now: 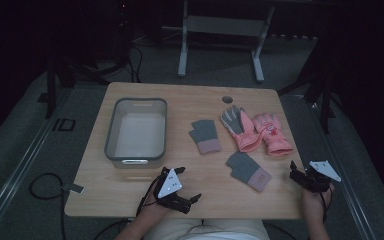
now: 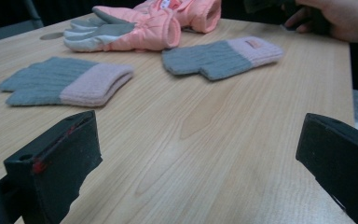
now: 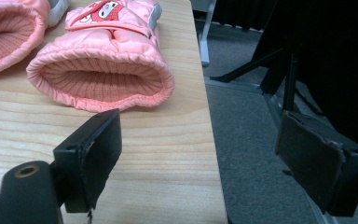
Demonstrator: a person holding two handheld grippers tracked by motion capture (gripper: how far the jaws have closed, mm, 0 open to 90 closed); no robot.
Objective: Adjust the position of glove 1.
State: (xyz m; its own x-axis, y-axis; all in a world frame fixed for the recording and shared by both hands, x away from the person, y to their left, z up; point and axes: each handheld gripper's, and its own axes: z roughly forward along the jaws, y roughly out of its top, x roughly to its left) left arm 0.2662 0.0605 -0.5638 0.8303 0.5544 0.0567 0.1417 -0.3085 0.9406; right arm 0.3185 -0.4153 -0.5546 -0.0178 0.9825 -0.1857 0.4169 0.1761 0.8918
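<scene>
Jaws of both the left gripper [image 1: 189,186] and the right gripper [image 1: 295,171] stand spread with nothing between them. Nearest the right gripper, a pink padded glove [image 3: 107,60] lies at the wooden table's [image 1: 145,190] right edge, cuff toward the jaws; two grey knitted gloves [image 2: 65,81] lie well apart from the left.

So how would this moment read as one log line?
left tongs: open, empty | right tongs: open, empty | pink gloves, grey mittens: on table | bin: empty
</scene>
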